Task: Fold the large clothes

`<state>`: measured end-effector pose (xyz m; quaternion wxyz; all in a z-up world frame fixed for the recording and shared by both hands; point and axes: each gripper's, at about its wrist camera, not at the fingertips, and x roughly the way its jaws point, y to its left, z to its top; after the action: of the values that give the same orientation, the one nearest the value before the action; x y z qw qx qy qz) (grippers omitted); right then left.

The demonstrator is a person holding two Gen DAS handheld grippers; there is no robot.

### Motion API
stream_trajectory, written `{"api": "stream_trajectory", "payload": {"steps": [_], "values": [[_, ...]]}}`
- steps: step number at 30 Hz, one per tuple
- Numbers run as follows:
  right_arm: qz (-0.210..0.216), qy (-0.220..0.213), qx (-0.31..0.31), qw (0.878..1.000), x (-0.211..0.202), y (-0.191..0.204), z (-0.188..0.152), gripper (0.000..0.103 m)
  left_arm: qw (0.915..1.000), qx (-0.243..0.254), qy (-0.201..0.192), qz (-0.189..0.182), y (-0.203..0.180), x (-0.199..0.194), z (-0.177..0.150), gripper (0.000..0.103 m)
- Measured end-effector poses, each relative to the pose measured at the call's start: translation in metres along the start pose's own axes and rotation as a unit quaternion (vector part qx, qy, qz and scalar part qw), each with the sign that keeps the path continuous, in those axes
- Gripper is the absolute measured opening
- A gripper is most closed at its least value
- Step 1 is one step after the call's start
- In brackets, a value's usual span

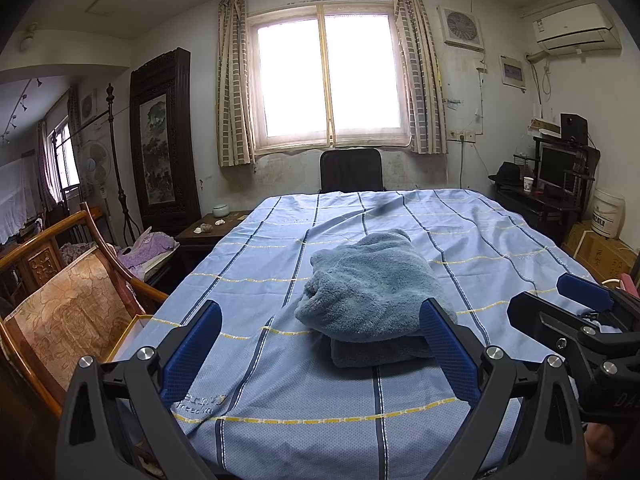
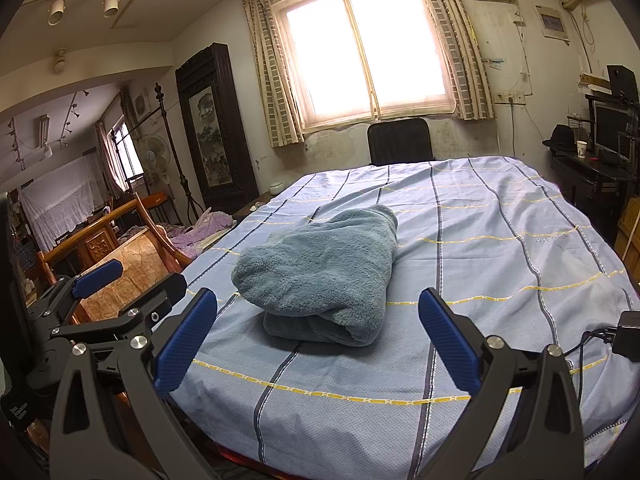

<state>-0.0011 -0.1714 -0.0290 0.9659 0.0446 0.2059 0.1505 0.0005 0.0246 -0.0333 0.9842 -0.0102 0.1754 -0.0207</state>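
So the fuzzy grey-blue fleece garment [image 1: 372,284] is sitting folded up into a chunky bundle roughly in the middle of the table, on top of the light blue sheet with dark and yellow stripes [image 1: 460,232] that covers the whole surface. It looks doubled over on itself, with a flatter layer underneath sticking out at the near edge. The left gripper with black arms and blue ribbed pads [image 1: 320,344] hangs just short of the bundle at the near end of the table, jaws spread wide with nothing between them, and its right pad overlaps the garment's near corner in the left wrist view, though I can't tell if it actually touches. The right gripper of the same build [image 2: 318,332] is right beside it, jaws also wide apart and empty, with the bundle sitting between and beyond the pads. Off to the left there's a carved wooden chair with a tan patterned back [image 1: 68,312], and a black chair [image 1: 351,170] is tucked at the far end under the bright window [image 1: 330,76].
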Motion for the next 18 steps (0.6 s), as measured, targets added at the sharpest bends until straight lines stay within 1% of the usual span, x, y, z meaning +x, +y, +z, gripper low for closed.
{"api": "stream_trajectory", "payload": {"steps": [11,18], "values": [[0.000,0.000,0.000,1.000,-0.0004,-0.0004,0.0003,0.098,1.0000,0.000,0.002,0.000,0.0010,0.0004,-0.0009,0.099],[0.002,0.004,0.002,1.000,0.0015,0.0031,-0.0035,0.098,0.9999,-0.004,0.012,-0.008,0.0078,0.0033,-0.0072,0.099]]}}
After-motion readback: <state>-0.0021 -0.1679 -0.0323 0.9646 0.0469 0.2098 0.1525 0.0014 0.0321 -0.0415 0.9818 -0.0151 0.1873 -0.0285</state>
